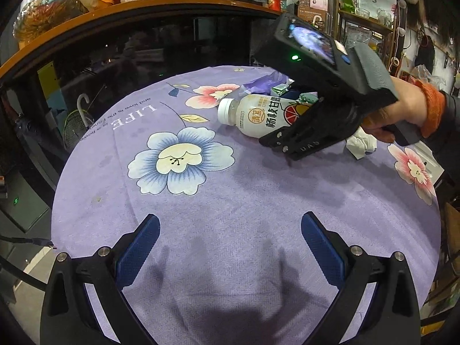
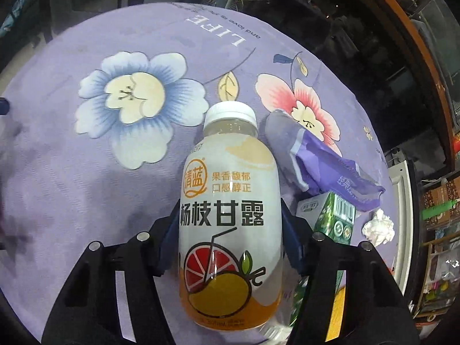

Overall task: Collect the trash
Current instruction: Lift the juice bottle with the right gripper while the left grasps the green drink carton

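Right wrist view: white-capped, fruit-labelled bottle [image 2: 230, 215] between right tool [image 2: 230, 238] fingers.

The left hand-held gripper [image 1: 230, 248] has a black plastic frame with silver screw heads and two fingers faced with blue textured pads [image 1: 138, 254]. At about two o'clock in the left wrist view, the right hand-held gripper [image 1: 284, 143] is also black, carrying a small lit screen, a green indicator light and a ribbed grey block. The person's right hand [image 1: 402, 109] shows bare skin with an orange knitted cuff under a dark sleeve.
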{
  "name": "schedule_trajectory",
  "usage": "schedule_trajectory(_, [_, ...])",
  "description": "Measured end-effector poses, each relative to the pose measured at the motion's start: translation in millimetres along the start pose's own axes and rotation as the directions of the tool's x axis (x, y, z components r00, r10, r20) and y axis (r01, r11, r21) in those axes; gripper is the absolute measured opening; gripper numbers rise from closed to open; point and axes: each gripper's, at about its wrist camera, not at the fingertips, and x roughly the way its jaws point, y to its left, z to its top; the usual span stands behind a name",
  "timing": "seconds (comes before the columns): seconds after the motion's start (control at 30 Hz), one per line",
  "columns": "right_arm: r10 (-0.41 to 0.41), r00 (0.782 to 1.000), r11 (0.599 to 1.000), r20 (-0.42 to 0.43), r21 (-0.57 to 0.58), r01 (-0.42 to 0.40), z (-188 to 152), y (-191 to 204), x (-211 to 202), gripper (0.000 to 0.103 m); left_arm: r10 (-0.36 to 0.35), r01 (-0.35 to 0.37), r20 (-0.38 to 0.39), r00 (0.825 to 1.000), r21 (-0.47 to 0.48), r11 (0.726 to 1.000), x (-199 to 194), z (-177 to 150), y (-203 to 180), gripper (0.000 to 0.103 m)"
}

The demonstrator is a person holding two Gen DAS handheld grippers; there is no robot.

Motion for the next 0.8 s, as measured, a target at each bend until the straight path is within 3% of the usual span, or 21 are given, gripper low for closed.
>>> schedule_trajectory(0.2, [0.048,0.993,0.991,0.108,0.12,-0.061,-37.0,-8.6,-48.2,0.062,-0.013,0.013,0.002,1.0,-0.043,0.999,4.5,14.8,0.9,0.097])
schedule_trajectory(0.43, [-0.076,0.988,0.959,0.136,0.281,0.035,-121.2,-37.8,-108.5,0.062,-0.076,0.075,-0.011,0.997,-0.092,0.993,22.5,62.4,-23.4,0.097])
schedule_trajectory(0.53, [-0.143,0.983,0.943,0.115,0.317,0.1,-154.6,-40.7,-121.9,0.062,-0.052,0.05,-0.032,0.998,-0.073,0.996,36.5,84.8,-44.7,0.097])
schedule_trajectory(0.67, [-0.166,0.978,0.916,0.123,0.386,0.107,-196.6,-41.9,-135.8,0.062,-0.063,0.052,-0.105,0.992,-0.112,0.992,67.1,116.3,-71.0,0.096])
schedule_trajectory(0.8, [-0.19,0.972,0.889,0.135,0.445,0.112,-227.8,-40.0,-144.8,0.062,-0.1,0.061,-0.204,0.974,-0.189,0.98,101.4,138.4,-86.8,0.093])
